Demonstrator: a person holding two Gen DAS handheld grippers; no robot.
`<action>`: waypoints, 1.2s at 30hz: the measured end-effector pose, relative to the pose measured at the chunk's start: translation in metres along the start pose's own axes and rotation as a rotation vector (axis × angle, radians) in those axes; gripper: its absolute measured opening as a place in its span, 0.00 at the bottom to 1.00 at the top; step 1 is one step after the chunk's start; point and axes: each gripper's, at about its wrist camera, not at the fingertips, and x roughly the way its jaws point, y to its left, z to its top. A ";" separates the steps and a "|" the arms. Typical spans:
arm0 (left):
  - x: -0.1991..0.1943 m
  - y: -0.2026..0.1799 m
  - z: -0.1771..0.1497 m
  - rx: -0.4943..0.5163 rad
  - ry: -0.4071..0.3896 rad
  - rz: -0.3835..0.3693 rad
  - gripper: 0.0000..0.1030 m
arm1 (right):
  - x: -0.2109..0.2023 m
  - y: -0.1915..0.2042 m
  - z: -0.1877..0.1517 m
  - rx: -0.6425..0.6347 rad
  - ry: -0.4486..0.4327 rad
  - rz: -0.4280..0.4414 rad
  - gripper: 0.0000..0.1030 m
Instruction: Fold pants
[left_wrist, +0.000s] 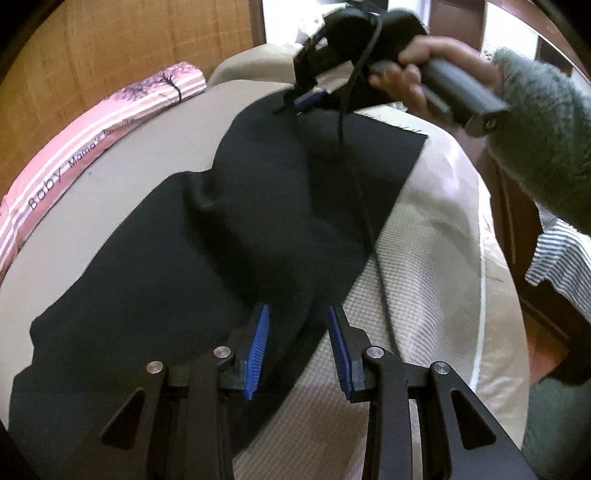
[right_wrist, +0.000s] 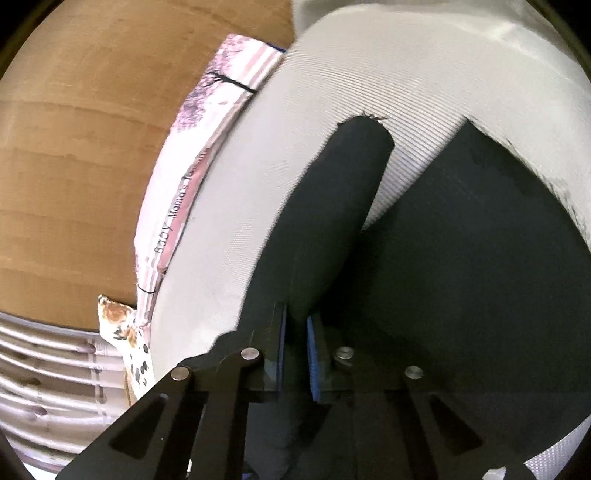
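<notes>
Black pants (left_wrist: 236, 221) lie spread on a beige bed cover (left_wrist: 424, 258). My left gripper (left_wrist: 297, 314) is open, its blue pads either side of the pants' near edge, low over the cloth. My right gripper (left_wrist: 303, 101) is at the far end of the pants, held by a hand in a grey fuzzy sleeve, and pinches the cloth there. In the right wrist view my right gripper (right_wrist: 295, 317) is shut on a raised fold of the black pants (right_wrist: 332, 221), which hangs forward from the pads.
A pink striped pillow (left_wrist: 92, 122) lies along the far left edge of the bed against a tan woven wall (left_wrist: 110, 44). A striped cloth (left_wrist: 554, 266) hangs at the right. The bed edge drops off at the right (left_wrist: 491, 295).
</notes>
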 end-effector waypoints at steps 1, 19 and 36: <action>0.002 0.002 0.000 -0.015 0.002 0.000 0.34 | 0.001 0.005 0.002 -0.008 0.005 0.004 0.10; -0.004 0.082 -0.018 -0.416 -0.061 -0.059 0.11 | 0.042 0.076 0.042 -0.142 0.029 0.082 0.49; 0.005 0.083 -0.020 -0.433 -0.042 -0.070 0.14 | 0.062 0.002 0.082 0.028 -0.045 -0.021 0.27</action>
